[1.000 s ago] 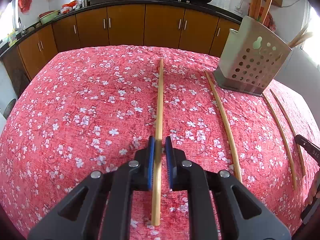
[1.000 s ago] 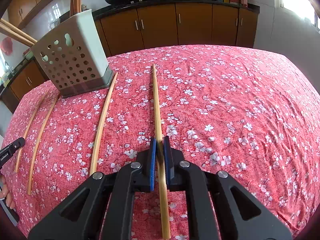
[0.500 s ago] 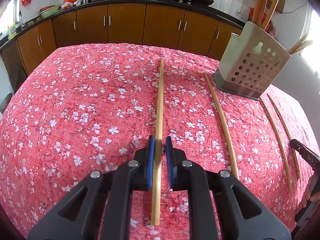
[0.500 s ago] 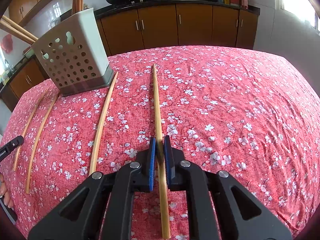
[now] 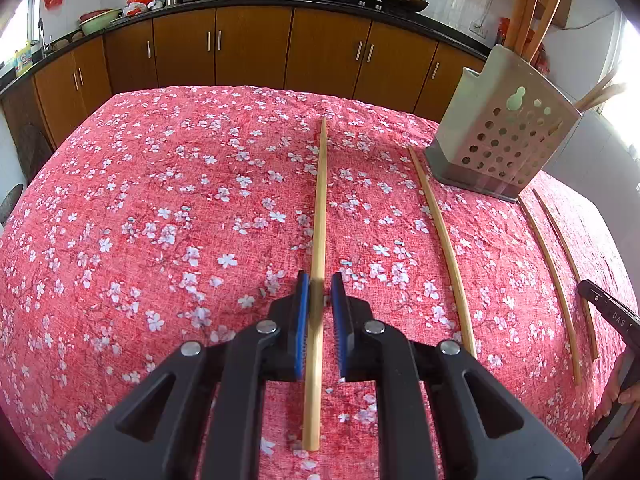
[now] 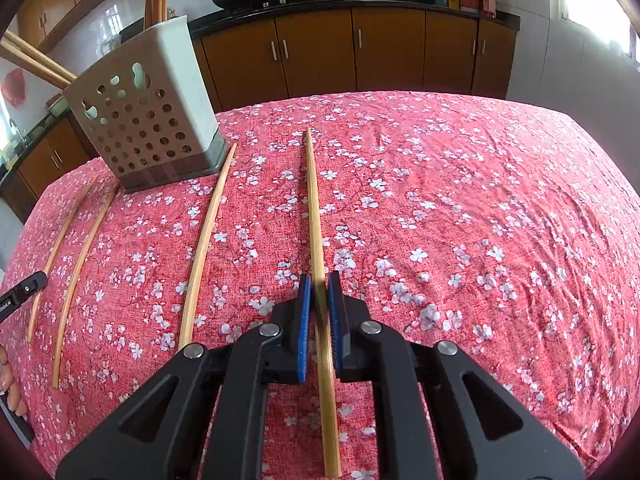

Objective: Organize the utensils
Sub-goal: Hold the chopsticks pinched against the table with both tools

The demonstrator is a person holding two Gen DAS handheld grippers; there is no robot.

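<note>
Moved: nothing; both grippers stay put.
Left gripper (image 5: 320, 296): clamps chopstick (image 5: 318, 216), frame centre.
Right gripper (image 6: 319, 292): clamps another chopstick (image 6: 314, 208).
Risk: off-centre grip may let either swing.

1. The left gripper (image 5: 320, 286) is angled downward toward 12 o'clock, its jaws clamped on a chopstick (image 5: 319, 216).
2. The right gripper (image 6: 319, 286) is pitched alike, jaws closed on another chopstick (image 6: 314, 200).

The left claw (image 5: 319, 280) sits at bottom centre, its blue pads closed on a long chopstick (image 5: 318, 248) that runs up the middle of the frame over the flowered red cloth (image 5: 160, 220). Three more chopsticks (image 5: 444, 248) lie to the right. A perforated holder (image 5: 504, 144) stands upper right.
</note>
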